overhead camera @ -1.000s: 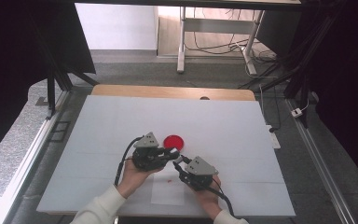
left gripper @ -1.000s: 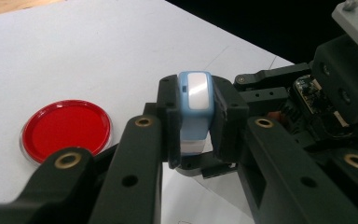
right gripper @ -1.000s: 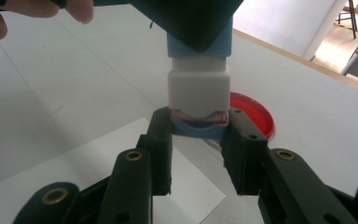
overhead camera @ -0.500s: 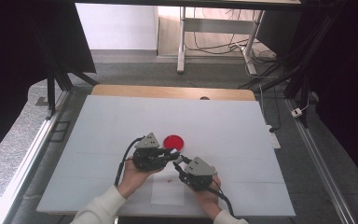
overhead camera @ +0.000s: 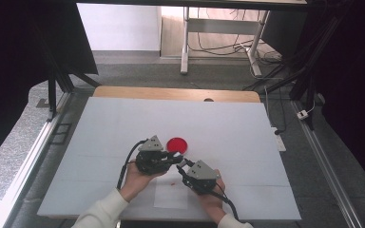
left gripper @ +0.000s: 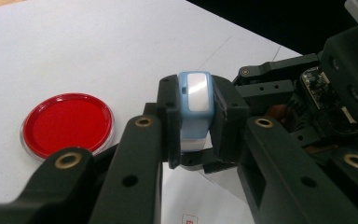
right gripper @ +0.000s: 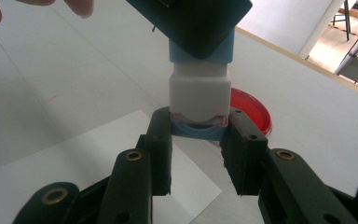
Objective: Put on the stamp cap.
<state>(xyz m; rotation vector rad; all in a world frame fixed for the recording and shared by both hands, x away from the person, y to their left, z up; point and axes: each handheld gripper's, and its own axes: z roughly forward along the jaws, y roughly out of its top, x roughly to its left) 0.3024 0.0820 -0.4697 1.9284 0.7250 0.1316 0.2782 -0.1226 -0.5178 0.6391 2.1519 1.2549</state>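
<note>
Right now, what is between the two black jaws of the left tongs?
A small blue and white stamp, clamped upright between them in the left gripper view. The right tongs grip its lower end in the right gripper view.

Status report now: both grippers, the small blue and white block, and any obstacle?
Left gripper shut on blue-white block. Right gripper shut on its other end. Red dish close beside, not touching.

In the left gripper view, the stamp's lower end is hidden behind the jaws. In the right gripper view, its upper end is covered by the left gripper. The paper's red mark is cut off by the bottom edge.
</note>
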